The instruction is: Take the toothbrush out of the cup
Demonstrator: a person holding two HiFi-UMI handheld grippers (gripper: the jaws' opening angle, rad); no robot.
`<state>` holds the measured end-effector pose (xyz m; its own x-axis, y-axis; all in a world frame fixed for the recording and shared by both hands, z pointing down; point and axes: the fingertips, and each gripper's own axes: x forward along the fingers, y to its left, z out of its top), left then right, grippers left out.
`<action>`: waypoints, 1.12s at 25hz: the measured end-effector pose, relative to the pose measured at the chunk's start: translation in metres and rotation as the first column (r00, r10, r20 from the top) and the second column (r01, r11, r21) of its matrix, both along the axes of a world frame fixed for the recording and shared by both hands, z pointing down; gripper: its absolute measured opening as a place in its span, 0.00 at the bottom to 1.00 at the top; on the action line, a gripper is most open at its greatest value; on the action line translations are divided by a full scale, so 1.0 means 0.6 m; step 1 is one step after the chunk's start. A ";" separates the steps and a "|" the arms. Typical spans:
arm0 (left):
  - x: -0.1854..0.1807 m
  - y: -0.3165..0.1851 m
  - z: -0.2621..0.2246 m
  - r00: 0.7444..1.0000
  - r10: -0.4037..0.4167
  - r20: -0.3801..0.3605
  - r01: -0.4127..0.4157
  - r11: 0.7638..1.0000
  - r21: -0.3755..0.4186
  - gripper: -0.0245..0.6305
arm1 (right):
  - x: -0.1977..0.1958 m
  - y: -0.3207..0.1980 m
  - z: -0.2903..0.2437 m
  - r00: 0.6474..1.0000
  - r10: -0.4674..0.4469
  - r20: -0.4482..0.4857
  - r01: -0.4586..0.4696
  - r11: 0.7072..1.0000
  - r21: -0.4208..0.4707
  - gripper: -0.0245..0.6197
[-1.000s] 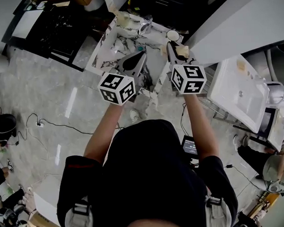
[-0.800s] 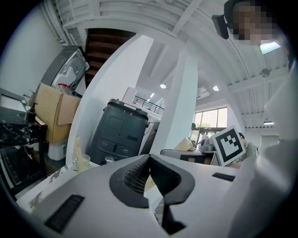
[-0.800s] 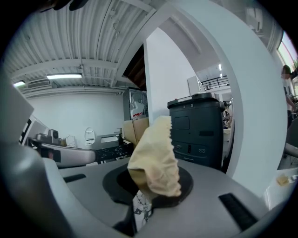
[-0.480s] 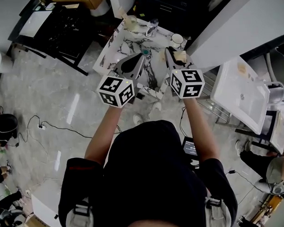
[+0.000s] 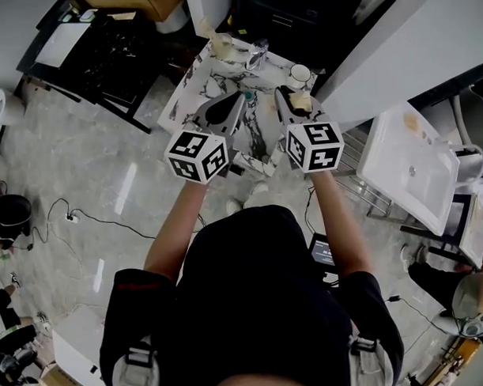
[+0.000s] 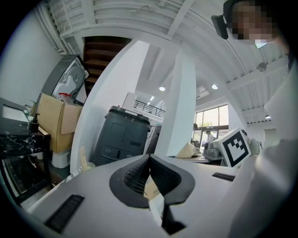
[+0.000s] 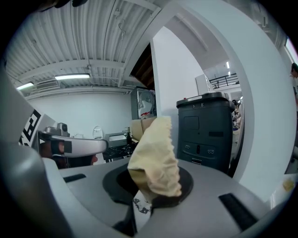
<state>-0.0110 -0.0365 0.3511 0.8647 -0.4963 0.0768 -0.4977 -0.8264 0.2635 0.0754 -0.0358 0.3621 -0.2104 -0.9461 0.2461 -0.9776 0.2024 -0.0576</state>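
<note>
left gripper [image 6: 149, 160]: shell smooth pale-grey plastic, satin sheen; pads [image 6: 135, 176] dark, ribbed, matt, rubber-like.
right gripper [image 7: 146, 186]: same shell, same dark matt lining; between jaws beige cloth [image 7: 156, 158], crinkled, matt, rough edge.
marker cube [image 5: 198, 156]: matt white faces, black print.
table top [image 5: 192, 83]: white marble pattern, dark veins, smooth.
floor [image 5: 91, 178]: grey stone-look, polished, glossy with reflections.
box [image 6: 51, 123]: brown cardboard, matt.
bin [image 6: 122, 139]: dark-grey plastic, low sheen.
sink [image 5: 406, 163]: white, smooth, glossy.
shirt [image 5: 253, 306]: black cloth, matt.
shoulder strap [image 5: 136, 360]: grey woven webbing, matt.
</note>
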 end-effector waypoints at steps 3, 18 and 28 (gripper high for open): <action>0.008 -0.014 0.001 1.000 -0.010 0.005 0.010 1.000 -0.003 0.06 | 0.007 -0.016 0.001 1.000 -0.013 0.006 0.013 1.000 -0.002 0.12; 0.091 -0.089 -0.008 0.997 -0.072 0.038 0.072 0.997 -0.004 0.06 | 0.078 -0.102 -0.006 0.991 -0.122 0.049 0.123 0.992 -0.020 0.12; 0.130 -0.101 0.005 0.994 -0.090 0.057 0.091 0.996 -0.016 0.06 | 0.114 -0.114 0.013 0.984 -0.149 0.102 0.153 0.988 -0.034 0.12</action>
